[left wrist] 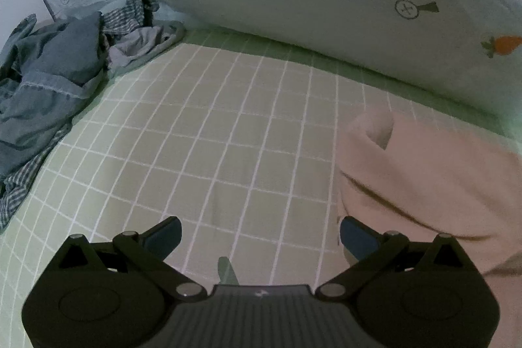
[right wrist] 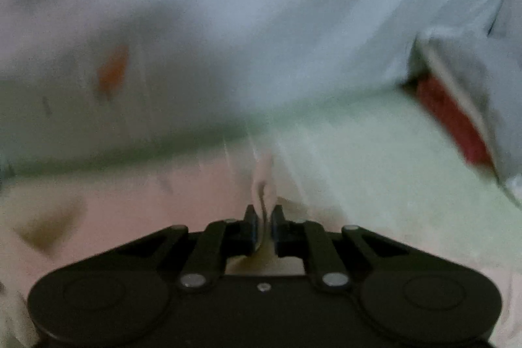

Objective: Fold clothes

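Note:
A pale pink garment lies on the green checked bed sheet at the right of the left wrist view. My left gripper is open and empty, low over the sheet, its right finger at the garment's left edge. In the blurred right wrist view my right gripper is shut on a fold of the pink garment, which spreads out to the left below it.
A heap of blue, grey and striped clothes lies at the sheet's far left. A white quilt with carrot prints runs along the back; it also shows in the right wrist view. A red item shows under the quilt's right edge.

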Demonstrator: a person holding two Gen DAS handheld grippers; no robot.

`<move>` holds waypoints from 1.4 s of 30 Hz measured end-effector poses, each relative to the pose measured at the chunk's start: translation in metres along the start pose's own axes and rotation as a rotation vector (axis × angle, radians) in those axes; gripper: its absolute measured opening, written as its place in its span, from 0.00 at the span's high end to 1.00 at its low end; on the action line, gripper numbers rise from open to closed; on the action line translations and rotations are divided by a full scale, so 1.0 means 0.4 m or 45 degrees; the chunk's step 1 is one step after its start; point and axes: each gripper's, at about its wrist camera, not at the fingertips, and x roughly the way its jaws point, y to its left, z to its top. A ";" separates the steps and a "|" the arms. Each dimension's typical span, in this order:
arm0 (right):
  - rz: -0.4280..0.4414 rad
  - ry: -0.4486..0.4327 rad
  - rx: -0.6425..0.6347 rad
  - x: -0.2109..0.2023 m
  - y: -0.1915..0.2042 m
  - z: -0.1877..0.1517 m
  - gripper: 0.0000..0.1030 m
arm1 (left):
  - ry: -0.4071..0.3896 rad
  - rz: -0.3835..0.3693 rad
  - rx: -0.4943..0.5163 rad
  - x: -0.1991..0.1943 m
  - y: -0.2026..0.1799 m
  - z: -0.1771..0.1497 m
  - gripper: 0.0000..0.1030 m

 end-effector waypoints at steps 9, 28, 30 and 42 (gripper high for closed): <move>-0.462 0.046 0.146 0.004 -0.242 -0.032 0.64 | 0.010 -0.025 0.013 0.008 -0.020 0.016 0.01; -0.084 0.258 -0.007 0.107 0.003 -0.123 0.18 | 0.030 -0.155 0.136 0.070 -0.175 0.057 0.03; -0.021 0.275 -0.065 0.124 0.055 -0.135 0.18 | 0.044 -0.148 0.144 0.081 -0.186 0.056 0.03; 0.121 0.271 -0.296 0.224 0.219 -0.152 0.22 | 0.042 -0.191 0.095 0.084 -0.167 0.067 0.06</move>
